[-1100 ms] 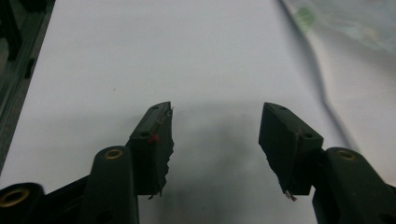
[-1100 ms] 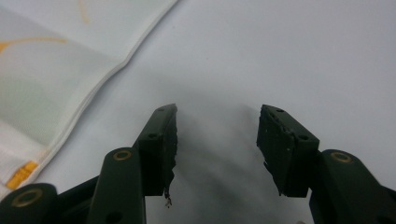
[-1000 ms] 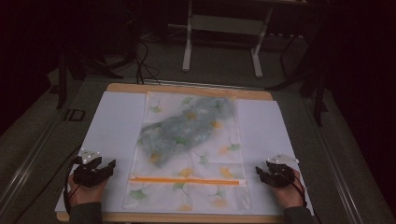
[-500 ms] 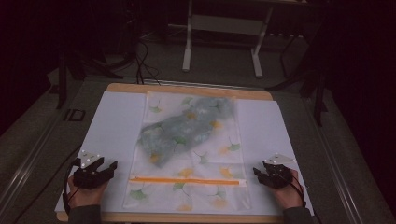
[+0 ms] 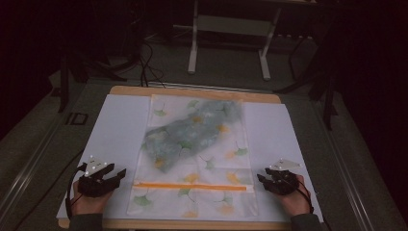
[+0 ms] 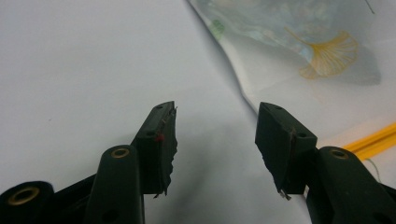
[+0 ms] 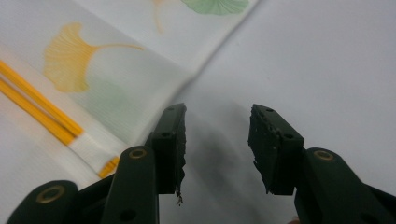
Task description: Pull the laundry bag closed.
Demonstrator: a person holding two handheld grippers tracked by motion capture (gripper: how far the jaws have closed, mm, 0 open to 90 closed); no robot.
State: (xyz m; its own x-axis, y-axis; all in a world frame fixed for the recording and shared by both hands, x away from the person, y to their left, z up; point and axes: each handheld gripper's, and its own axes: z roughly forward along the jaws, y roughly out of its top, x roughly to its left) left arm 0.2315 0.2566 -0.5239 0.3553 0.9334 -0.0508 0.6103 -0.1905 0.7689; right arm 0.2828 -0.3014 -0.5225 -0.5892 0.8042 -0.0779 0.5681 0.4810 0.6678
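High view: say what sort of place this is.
Probably a dim lab or recording workspace: a table under a white sheet, a leaf-print zip bag laid out on it, cables and metal stands behind.

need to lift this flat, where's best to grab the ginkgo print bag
Grip the ginkgo print bag at its two side edges beside the orange zip strip, left gripper from the left, right gripper from the right. It lies flat and thin, so jaws likely must slide in low; both stand open, just off those edges.
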